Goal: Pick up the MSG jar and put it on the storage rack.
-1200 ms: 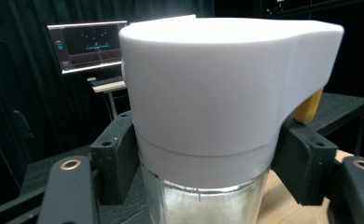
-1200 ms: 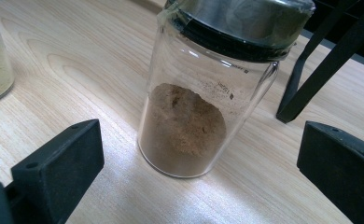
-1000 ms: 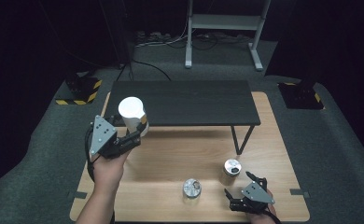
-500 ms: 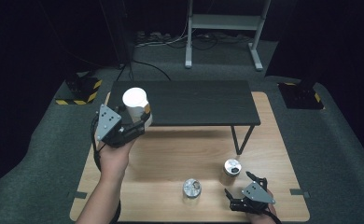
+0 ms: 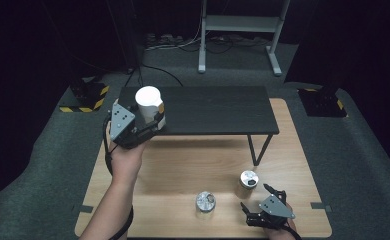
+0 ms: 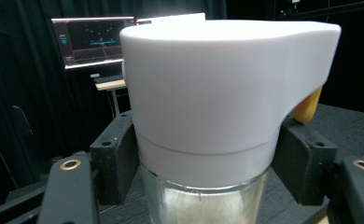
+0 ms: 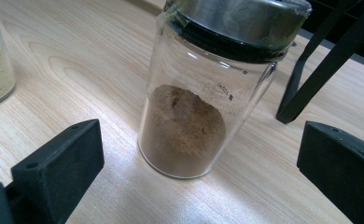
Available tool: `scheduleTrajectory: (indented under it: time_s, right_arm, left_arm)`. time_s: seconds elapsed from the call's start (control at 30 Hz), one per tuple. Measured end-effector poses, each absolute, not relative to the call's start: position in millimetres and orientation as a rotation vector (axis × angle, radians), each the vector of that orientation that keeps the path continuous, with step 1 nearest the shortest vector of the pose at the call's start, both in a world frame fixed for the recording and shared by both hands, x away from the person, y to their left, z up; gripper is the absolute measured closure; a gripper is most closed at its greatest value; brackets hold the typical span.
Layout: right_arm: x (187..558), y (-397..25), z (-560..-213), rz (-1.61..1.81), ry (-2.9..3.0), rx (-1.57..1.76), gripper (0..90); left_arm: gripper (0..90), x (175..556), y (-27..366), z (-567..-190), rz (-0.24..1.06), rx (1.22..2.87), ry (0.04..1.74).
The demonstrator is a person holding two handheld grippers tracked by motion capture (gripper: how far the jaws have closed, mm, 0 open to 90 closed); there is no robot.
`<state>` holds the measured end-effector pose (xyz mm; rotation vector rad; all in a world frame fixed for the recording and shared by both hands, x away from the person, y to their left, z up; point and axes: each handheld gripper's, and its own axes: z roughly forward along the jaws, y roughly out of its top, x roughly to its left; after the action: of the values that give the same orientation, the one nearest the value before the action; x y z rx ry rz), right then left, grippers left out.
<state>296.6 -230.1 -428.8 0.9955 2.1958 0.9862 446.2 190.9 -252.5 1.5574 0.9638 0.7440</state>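
I have the left hand-held gripper [image 5: 150, 122] pinching the white-capped glass jar [image 5: 149, 104] at the black shelf's [image 5: 218, 107] left end, while my right hand-held gripper [image 5: 255, 197] sits spread before the brown-powder jar [image 5: 248, 181] near the desk's [image 5: 183, 165] front right corner.

Left forearm [image 5: 114, 200] enters from the lower left of the high view and extends up the frame; its hand [image 5: 125, 159] carries the left gripper [image 5: 150, 117] at the left of centre, grey plate uppermost. In the left gripper view both black jaws press against opposite sides of a held object. Right hand [image 5: 278, 231] sits at the bottom edge, right of centre, with the right gripper [image 5: 255, 197] pointing up-left. In the right gripper view its jaws stand wide apart, touching nothing.
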Motion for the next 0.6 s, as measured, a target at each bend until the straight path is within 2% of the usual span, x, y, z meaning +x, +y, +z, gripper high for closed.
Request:
scheduleTrajectory:
  time_s: [0.6]
  right_arm:
    - [296.4,-230.6,-428.7,0.993,2.194,0.996,0.0]
  left_arm:
    - [30.6,461.4,183.6,-260.3,0.736,1.569,0.996]
